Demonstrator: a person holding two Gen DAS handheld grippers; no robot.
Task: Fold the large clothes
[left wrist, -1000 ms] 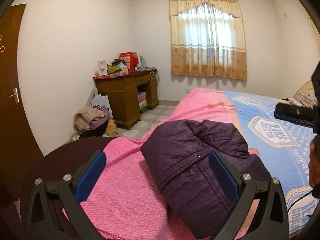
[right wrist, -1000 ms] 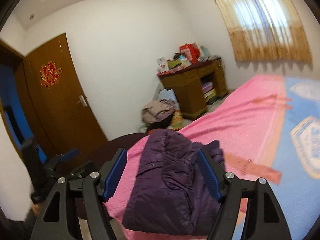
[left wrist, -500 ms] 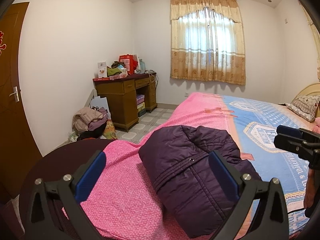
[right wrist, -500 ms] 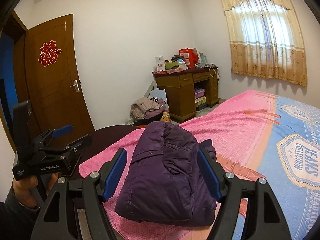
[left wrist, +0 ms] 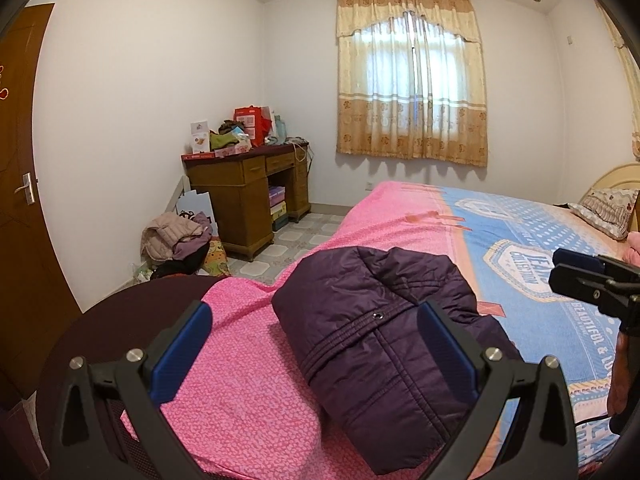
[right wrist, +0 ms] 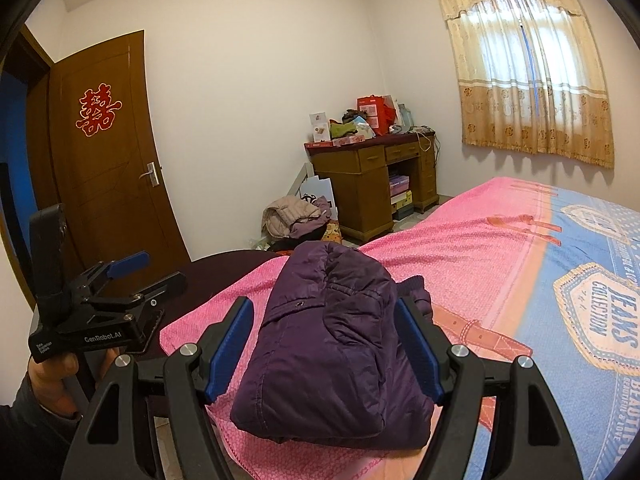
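A dark purple padded jacket [left wrist: 384, 332] lies folded into a compact bundle on the pink end of the bed; it also shows in the right wrist view [right wrist: 332, 344]. My left gripper [left wrist: 314, 344] is open and empty, held above the bed to the left of the jacket. It shows from the side in the right wrist view [right wrist: 148, 272]. My right gripper [right wrist: 324, 340] is open and empty, raised in front of the jacket without touching it. It shows at the right edge of the left wrist view [left wrist: 576, 276].
The bed [left wrist: 540, 240] has a pink and blue cover and a pillow [left wrist: 608, 208] at its head. A wooden desk [left wrist: 248, 188] with boxes stands by the far wall. A heap of clothes [left wrist: 176, 236] lies on the floor. A brown door [right wrist: 104, 160] is at left.
Both grippers have drawn back and risen a little from the folded jacket. The right wrist view has swung to the right. The jacket has not moved.
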